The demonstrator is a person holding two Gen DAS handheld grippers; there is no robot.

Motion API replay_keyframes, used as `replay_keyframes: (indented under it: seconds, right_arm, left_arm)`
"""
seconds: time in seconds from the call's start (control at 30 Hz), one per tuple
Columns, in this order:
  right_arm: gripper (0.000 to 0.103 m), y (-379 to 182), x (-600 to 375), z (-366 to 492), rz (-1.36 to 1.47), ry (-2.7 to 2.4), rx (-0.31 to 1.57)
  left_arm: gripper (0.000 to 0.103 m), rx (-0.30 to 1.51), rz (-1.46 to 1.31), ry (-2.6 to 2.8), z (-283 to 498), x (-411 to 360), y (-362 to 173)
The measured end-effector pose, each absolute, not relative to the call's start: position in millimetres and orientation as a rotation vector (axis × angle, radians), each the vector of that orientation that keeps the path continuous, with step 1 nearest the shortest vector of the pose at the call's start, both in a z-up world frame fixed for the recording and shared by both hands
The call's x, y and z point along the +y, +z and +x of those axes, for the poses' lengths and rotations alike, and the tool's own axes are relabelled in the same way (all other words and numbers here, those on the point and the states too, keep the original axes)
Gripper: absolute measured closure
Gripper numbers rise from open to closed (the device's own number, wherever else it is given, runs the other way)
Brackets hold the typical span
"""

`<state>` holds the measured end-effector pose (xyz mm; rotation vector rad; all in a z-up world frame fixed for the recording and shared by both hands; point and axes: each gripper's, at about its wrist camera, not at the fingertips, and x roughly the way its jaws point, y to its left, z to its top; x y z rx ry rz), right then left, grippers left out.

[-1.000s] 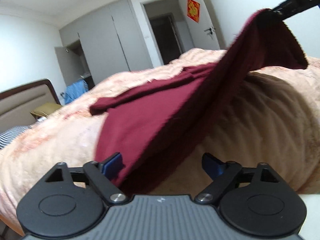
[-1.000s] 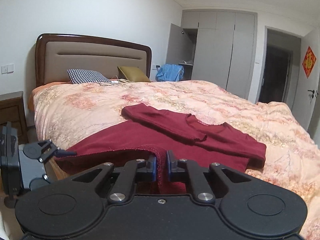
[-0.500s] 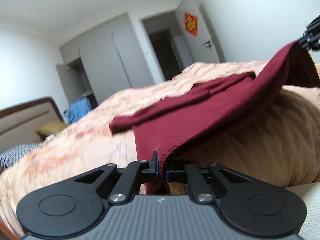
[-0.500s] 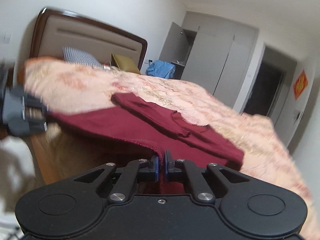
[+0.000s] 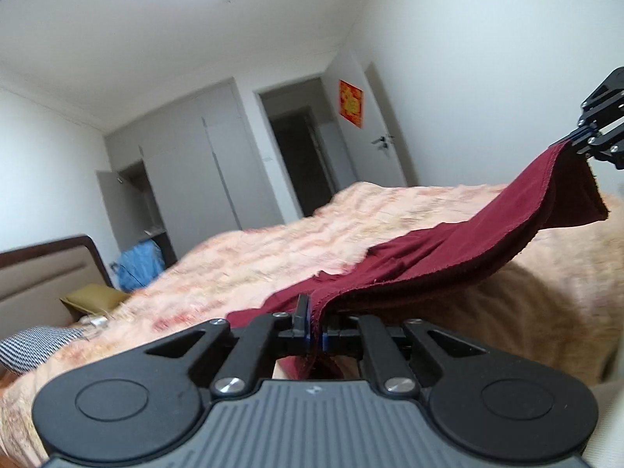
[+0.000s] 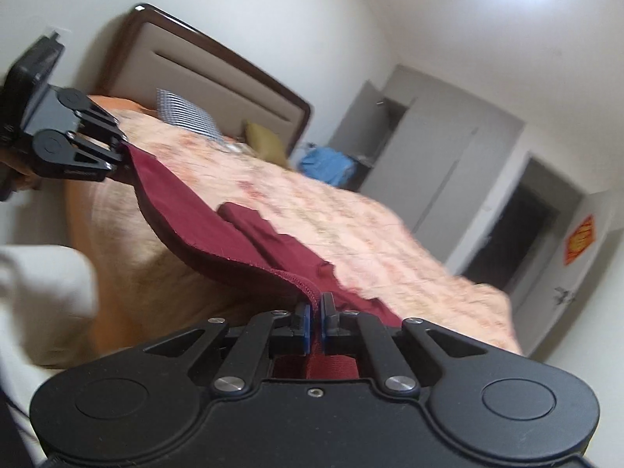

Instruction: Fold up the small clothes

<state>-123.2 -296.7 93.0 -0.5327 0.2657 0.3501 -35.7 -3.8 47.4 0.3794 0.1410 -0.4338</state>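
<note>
A dark red long-sleeved top (image 5: 440, 257) lies on the bed, its near hem lifted off the bed's edge. My left gripper (image 5: 315, 329) is shut on one corner of the hem. My right gripper (image 6: 315, 321) is shut on the other corner of the red top (image 6: 218, 230). The hem hangs stretched between them. The right gripper also shows in the left wrist view (image 5: 573, 142), and the left gripper in the right wrist view (image 6: 124, 156). A sleeve lies folded across the top's body.
The bed has a peach floral quilt (image 5: 296, 249), a brown headboard (image 6: 218, 78), a checked pillow (image 6: 187, 113) and an olive pillow (image 6: 265, 140). Blue clothes (image 6: 327, 165) lie by an open wardrobe. A dark doorway (image 5: 300, 156) is beyond the bed.
My left gripper has shut on the hem corner. Both grippers have lifted the hem and tilted upward, pulling it taut above the bed's edge.
</note>
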Motion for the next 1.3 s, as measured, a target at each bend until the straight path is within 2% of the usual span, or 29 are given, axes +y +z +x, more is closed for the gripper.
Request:
replay_keyframes:
  seconds: [0.17,0.37,0.63,0.8,1.0,1.17,1.3]
  right_arm:
    - [0.099,117.5,-311.4,-135.4,-0.455,0.414,0.328]
    - [0.099,131.4,-308.2,-108.3,-0.456,0.436,0.326]
    - [0.099,164.2,-327.7,-7.9,-0.502,0.410,0.288]
    - [0.098,169.4,-353.5,87.8,-0.414,0.409,0.305]
    - [0.098,137.6,-374.9,200.3,-0.344,0.379,0.383]
    - [0.098,95.0,-382.9,279.5,-0.290,0.364,0.503]
    - [0.098,55.0,-382.9,316.6,-0.253,0.358,0.585]
  left_arm:
    - [0.098,0.224,0.348,-0.464,-61.1,7.0,72.1]
    - [0.098,0.312,0.250,-0.470,-37.1,27.2,97.1]
    - [0.098,0.335,0.393,-0.481,55.3,-9.8,150.0]
    - [0.098,0.367,0.415,-0.473,143.7,-44.3,156.5]
    - [0.098,0.429,0.374,-0.467,255.7,-70.9,132.3]
    - [0.098,0.560,0.304,-0.472,345.2,-77.8,88.1]
    - [0.098,0.631,0.334,-0.473,383.3,-84.8,46.7]
